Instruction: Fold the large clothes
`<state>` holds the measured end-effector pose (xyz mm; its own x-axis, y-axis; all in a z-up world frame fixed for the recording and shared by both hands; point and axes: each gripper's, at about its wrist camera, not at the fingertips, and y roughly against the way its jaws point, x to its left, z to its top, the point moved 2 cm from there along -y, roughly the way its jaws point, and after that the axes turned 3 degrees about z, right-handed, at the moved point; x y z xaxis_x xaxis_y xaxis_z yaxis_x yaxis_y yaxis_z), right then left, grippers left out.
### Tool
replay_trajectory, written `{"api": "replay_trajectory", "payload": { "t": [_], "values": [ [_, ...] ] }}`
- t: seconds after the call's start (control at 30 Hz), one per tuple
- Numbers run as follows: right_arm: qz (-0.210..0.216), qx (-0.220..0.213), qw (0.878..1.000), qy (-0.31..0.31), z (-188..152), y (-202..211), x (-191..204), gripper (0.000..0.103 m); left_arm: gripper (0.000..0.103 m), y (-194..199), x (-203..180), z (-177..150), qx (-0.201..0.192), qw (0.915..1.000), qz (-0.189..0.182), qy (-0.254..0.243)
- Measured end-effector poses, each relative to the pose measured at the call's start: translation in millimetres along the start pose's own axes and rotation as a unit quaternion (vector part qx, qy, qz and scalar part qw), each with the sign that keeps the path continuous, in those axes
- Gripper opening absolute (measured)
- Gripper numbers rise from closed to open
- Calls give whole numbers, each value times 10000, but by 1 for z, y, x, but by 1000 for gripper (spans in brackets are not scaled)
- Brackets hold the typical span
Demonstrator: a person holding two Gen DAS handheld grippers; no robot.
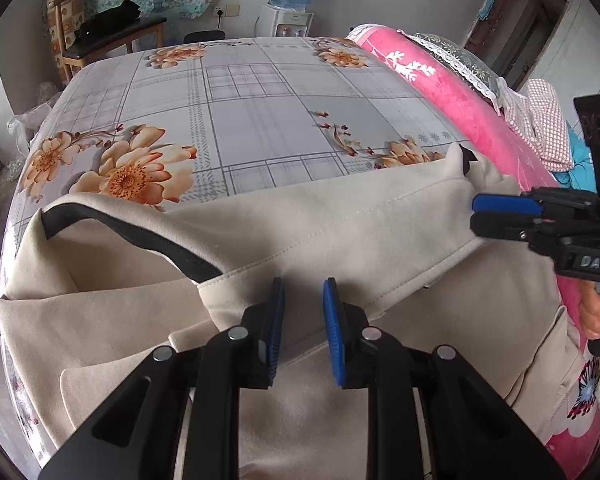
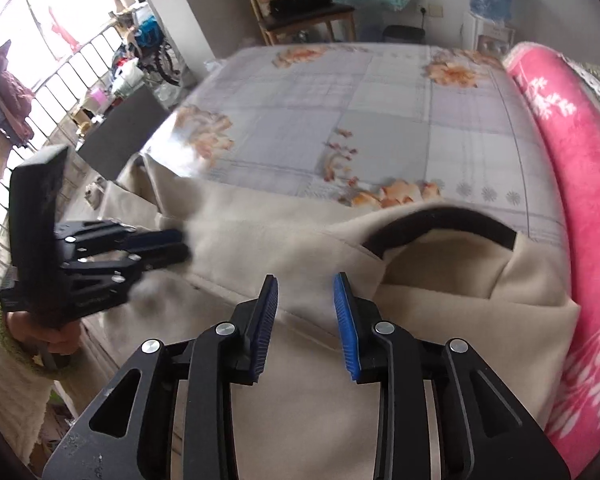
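Item: beige garment (image 1: 340, 232), spread along the bed's (image 1: 260, 120) near edge. Left gripper (image 1: 303, 328) and right gripper (image 2: 306, 326): jaws parted, holding nothing. Risk: loose fold slumping, black-trimmed hood (image 1: 140, 236) bunching.

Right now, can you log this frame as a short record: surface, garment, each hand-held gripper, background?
surface: bed with floral checked sheet
garment: beige garment with black trim, spread over the near edge
left hand-held gripper: jaws apart above the cloth, nothing pinched
right hand-held gripper: jaws apart, nothing pinched
beside: pink blanket
background: wooden chair, water dispenser
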<state>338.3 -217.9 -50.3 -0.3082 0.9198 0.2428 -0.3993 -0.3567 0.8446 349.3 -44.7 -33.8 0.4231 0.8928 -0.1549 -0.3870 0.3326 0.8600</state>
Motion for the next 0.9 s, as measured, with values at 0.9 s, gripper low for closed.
{"api": "replay_trajectory", "payload": {
  "t": [0.9],
  "values": [
    [-380,125,9991,126,-7,-13,19,28,20,3,-1,-6,-206,9995,-7,-227]
  ]
}}
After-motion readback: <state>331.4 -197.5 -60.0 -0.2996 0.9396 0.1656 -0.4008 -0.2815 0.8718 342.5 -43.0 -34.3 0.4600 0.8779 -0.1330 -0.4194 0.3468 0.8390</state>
